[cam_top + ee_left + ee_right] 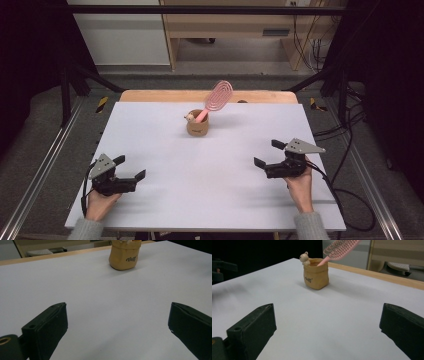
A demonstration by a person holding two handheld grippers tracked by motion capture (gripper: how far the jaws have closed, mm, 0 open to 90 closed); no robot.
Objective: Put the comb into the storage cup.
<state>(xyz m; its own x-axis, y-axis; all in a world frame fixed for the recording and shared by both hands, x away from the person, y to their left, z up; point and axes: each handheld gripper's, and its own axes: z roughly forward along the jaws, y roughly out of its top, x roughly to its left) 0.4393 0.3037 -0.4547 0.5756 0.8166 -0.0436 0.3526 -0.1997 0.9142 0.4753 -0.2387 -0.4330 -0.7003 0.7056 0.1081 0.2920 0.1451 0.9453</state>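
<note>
Looking down, high view: tan pot [197, 125] stands upper centre on the white surface [200, 190], pink brush [218, 97] leaning out up-right; left claw [131, 168] lower left, right claw [266, 153] lower right, both spread, holding nothing.
Left gripper view: pot at top centre, dark script on it unreadable; jaws wide apart.
Right gripper view: small figure [305, 258] on pot rim; lettering blurred.

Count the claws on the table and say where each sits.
2. The left claw is at the table's near-left, open and holding nothing. The right claw is at the near-right, also open and holding nothing. Both face the holder with the pink brush.
</note>
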